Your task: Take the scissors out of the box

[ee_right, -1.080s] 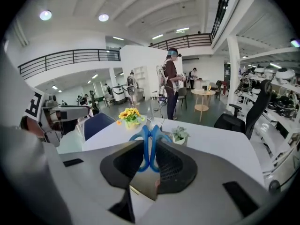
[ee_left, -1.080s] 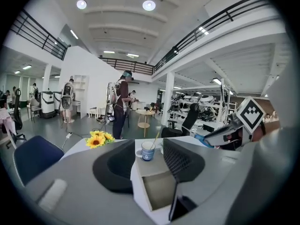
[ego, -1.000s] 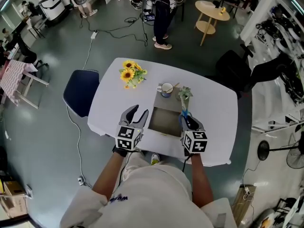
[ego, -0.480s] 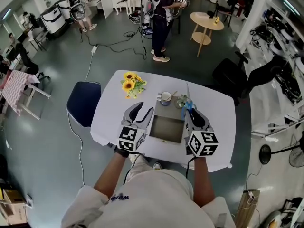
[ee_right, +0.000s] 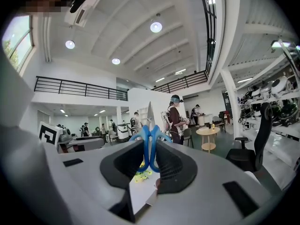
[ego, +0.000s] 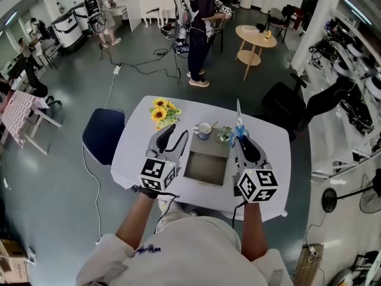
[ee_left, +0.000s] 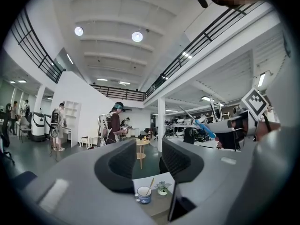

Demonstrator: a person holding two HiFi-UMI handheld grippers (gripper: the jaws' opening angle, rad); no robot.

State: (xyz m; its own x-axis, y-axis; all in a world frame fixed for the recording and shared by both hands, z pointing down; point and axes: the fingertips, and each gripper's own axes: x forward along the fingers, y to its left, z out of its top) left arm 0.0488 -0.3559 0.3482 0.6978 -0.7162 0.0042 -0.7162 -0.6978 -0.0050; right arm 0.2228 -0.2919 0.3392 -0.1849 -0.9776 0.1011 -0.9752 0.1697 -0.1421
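Risen well above the table [ego: 274, 159] since a second ago, both of them: left gripper [ego: 175, 134] and right gripper [ego: 241, 143], earlier low at the near end of the box [ego: 205, 167]. Carried up with the right one, the scissors [ego: 239, 130] — no longer down beside the box's right wall.

Now hanging over the near half of the table, one on either side of the box. Right gripper [ee_right: 149, 162] clamped on the scissors [ee_right: 149, 142]: both blue handle loops pinched together between the ribbed pads, closed blades standing upright above the jaws. Caught in the left gripper view too, as a blue-handled blade slanting up and away, the same scissors [ee_left: 202, 126]. Out of the box entirely, in the air near its far right corner.

Left gripper [ee_left: 149, 165] moderately parted, gripping nothing — only the distant mug [ee_left: 144, 194] and small potted plant [ee_left: 162, 187] showing through the gap. Beyond the open-topped box on the table: mug [ego: 202, 130], plant [ego: 224, 136], sunflowers [ego: 161, 111].
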